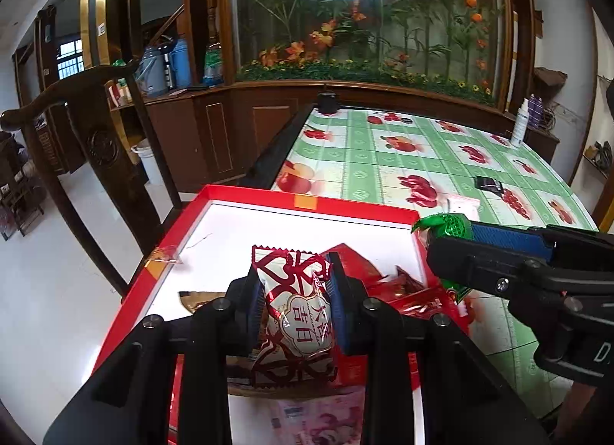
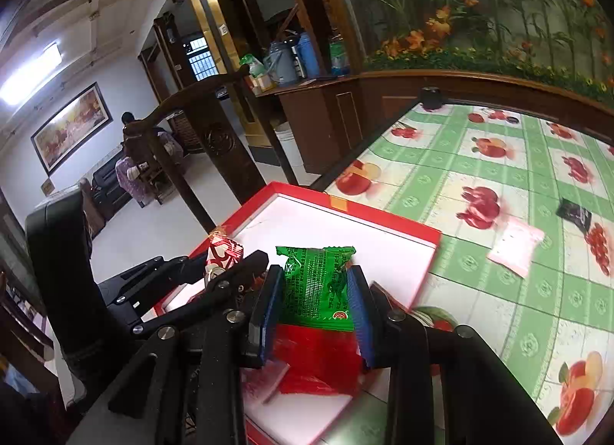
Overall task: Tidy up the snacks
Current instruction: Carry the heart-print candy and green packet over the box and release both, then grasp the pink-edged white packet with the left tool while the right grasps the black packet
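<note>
A red box with a white inside [image 1: 245, 222] lies at the near left corner of the table. My left gripper [image 1: 295, 282] is shut on a white packet with a red pattern [image 1: 297, 306], held over the box. My right gripper [image 2: 314, 283] is shut on a green snack packet [image 2: 312, 287], held over the box's right side. In the left wrist view the right gripper [image 1: 447, 235] comes in from the right with the green packet [image 1: 445, 224] at its tip. Red packets [image 2: 318, 360] and a pink one [image 1: 318, 420] lie in the box.
The table's green fruit-print cloth [image 2: 499, 310] carries a pale pink packet [image 2: 516, 245] and a black packet [image 2: 575, 214] to the right of the box. A white bottle [image 1: 520, 126] stands far right. A dark wooden chair [image 1: 96, 145] stands left of the box.
</note>
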A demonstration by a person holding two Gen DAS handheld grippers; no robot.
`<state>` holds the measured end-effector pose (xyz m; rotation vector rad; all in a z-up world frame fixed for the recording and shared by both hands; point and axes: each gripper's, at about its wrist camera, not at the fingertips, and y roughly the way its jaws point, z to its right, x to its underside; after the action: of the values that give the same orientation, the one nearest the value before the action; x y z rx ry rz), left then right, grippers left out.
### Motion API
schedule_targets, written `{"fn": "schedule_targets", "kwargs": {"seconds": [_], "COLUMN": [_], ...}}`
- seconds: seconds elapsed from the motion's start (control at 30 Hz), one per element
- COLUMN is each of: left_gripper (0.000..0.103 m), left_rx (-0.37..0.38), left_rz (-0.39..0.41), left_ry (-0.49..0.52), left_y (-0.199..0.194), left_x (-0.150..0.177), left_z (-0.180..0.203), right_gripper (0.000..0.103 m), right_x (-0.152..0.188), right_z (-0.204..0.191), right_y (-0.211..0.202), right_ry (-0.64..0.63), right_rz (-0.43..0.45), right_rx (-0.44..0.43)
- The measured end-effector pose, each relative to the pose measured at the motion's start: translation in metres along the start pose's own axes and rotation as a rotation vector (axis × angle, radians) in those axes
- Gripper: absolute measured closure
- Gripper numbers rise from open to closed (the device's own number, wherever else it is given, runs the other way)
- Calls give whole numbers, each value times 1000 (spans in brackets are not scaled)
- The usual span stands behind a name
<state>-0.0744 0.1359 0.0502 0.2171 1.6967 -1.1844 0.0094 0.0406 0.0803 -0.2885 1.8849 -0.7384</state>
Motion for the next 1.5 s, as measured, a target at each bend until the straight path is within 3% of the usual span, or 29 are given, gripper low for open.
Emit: {"fn": "schedule_targets", "kwargs": {"seconds": [0.37, 0.87, 1.13, 1.17, 1.3, 1.5], "left_gripper": [71, 66, 28, 22, 21, 21], "left_rx": [-61, -70, -102, -107, -110, -41], "left_rz": [4, -3, 12, 13, 21, 15], "left_ry": [-29, -37, -21, -18, -1, 65], "left_y": [2, 3, 1, 1, 0, 3], "left_x": [3, 3, -1, -2, -9, -30], "left_z": [-23, -29, -22, -22, -16, 23], "right_gripper": [66, 66, 66, 66, 63, 56], "right_x": [-8, -5, -3, -2, 4, 30], "right_z": [-14, -7, 9, 14, 56, 160], "right_y": [14, 12, 7, 4, -16, -61], "right_ry": [-8, 13, 37, 41, 106, 288], "right_rz": [-3, -7, 3, 7, 39, 76], "right_rx": [-10, 4, 15, 23, 92, 295]}}
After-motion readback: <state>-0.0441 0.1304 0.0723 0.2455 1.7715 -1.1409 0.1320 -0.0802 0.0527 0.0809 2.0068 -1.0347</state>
